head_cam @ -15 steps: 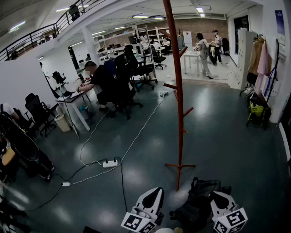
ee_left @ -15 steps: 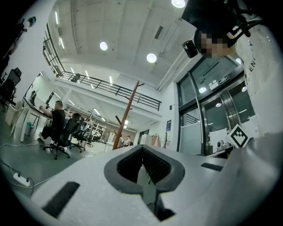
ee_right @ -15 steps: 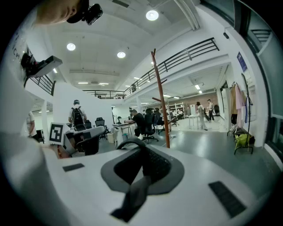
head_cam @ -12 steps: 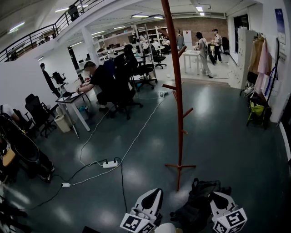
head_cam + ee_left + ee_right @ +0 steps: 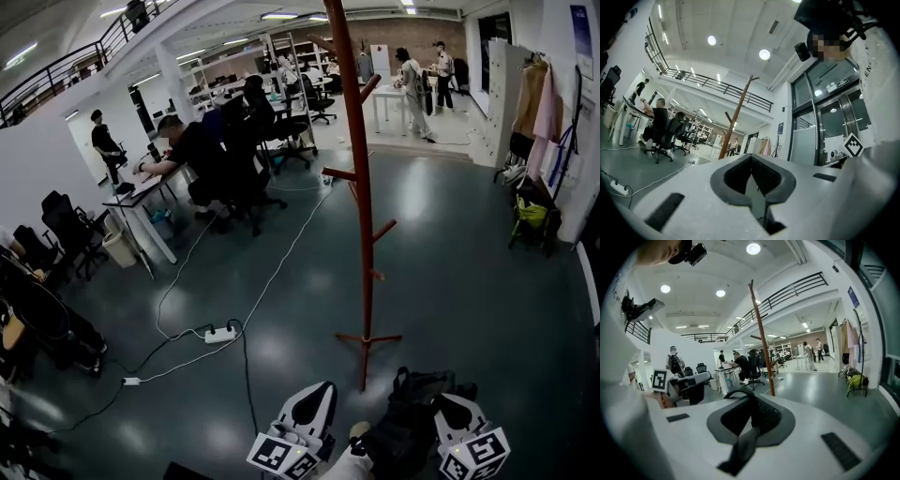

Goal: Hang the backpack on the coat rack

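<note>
The red-brown coat rack (image 5: 361,187) stands on the grey floor ahead of me, its pegs bare; it also shows as a slanted pole (image 5: 736,123) and as a tall pole (image 5: 762,343). The black backpack (image 5: 408,427) hangs low in front of me, near the rack's foot. My right gripper (image 5: 452,403) is against its right side, shut on the backpack's black strap (image 5: 740,451), which loops above the jaws and trails down. My left gripper (image 5: 321,389) is beside the bag's left side. Its jaws (image 5: 751,161) are shut with nothing between them.
A white power strip (image 5: 222,334) and long cables lie across the floor to the left. Desks with seated people and office chairs (image 5: 202,159) fill the left and back. Clothes (image 5: 539,94) and a yellow-green bag (image 5: 530,214) are by the right wall.
The head view has shifted slightly, so the rack sits a little further left. A standing person at the far left has walked forward. Both grippers stay at the backpack.
</note>
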A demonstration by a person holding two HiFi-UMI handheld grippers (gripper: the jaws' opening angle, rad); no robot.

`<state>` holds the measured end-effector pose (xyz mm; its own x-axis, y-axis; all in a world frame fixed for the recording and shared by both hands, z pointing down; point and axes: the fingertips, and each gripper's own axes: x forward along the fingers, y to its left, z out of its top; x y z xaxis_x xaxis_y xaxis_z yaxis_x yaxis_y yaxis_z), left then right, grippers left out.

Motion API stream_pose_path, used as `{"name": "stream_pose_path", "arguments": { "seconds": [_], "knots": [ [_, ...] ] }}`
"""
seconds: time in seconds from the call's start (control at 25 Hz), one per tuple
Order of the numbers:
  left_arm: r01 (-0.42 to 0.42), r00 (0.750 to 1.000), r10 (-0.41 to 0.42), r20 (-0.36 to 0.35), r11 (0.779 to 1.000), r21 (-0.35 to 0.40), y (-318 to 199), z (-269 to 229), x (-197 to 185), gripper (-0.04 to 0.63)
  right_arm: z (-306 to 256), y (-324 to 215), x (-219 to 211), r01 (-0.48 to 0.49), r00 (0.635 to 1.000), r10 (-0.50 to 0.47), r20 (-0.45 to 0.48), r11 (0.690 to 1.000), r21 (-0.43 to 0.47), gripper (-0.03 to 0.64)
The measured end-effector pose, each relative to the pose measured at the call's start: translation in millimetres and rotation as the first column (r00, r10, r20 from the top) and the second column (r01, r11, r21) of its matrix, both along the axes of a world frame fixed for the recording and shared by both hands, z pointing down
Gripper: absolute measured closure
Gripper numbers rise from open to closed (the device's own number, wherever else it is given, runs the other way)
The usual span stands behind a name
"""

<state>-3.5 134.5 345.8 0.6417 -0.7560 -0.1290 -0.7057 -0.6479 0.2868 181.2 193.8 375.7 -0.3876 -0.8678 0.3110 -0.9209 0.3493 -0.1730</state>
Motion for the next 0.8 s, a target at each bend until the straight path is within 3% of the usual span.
{"name": "stream_pose_path", "arguments": {
  "seconds": [0.36, 0.8],
  "knots": [
    [-0.036, 0.999, 0.036, -0.019, 0.999, 0.022, -107, 8, 20, 0.586, 3, -95, 7, -0.011, 0.999, 0.011, -0.031, 1.000, -0.018, 0.588],
    [-0.039, 0.998, 0.038, -0.048, 0.999, -0.008, -207, 14, 17, 0.586, -9, -206, 11, -0.040, 0.997, 0.040, -0.066, 0.999, -0.004, 0.588]
  ]
}}
